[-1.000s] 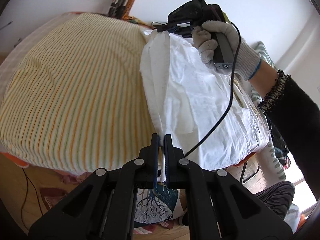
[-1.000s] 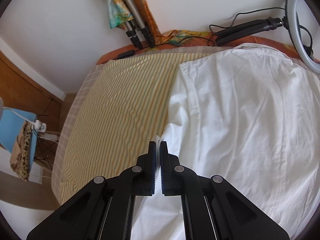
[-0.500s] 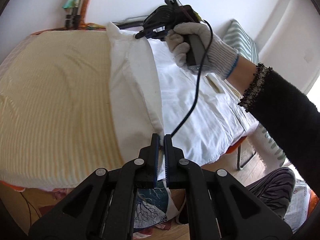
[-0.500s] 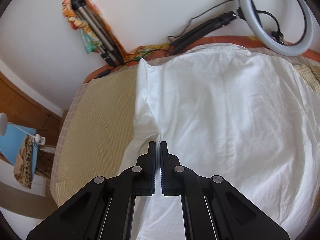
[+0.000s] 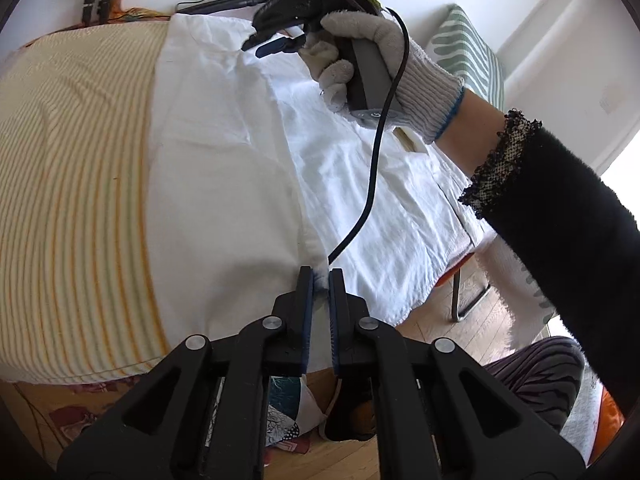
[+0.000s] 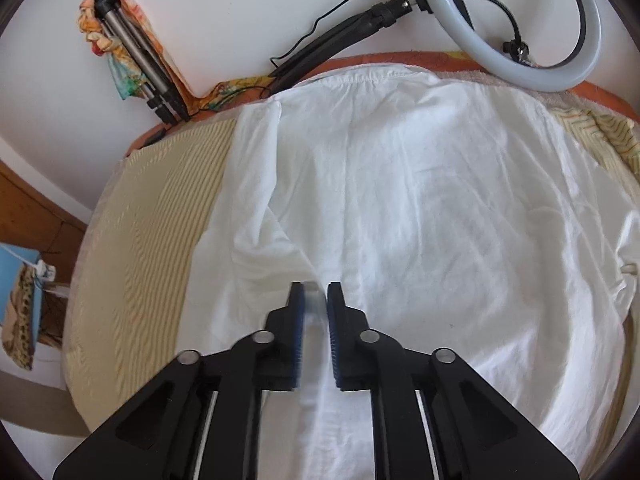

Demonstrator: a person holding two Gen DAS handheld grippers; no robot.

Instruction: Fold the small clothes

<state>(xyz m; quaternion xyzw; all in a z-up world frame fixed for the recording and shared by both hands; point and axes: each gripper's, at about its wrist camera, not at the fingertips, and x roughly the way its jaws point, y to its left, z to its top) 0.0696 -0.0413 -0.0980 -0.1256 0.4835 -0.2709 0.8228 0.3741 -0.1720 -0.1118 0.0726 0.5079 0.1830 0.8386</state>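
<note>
1. Left wrist view: striped bed (image 5: 72,184) lies leftward; the left gripper (image 5: 318,280), narrowly parted, pinches the white shirt (image 5: 224,184) hem.
2. One side panel looks folded inward; further folds remain.
3. Right gripper (image 6: 314,294), slightly parted, seems to be releasing cloth; bare mattress lies left.

white shirt (image 6: 420,208), striped bedcover (image 6: 152,220), ring light (image 6: 520,24)
</note>
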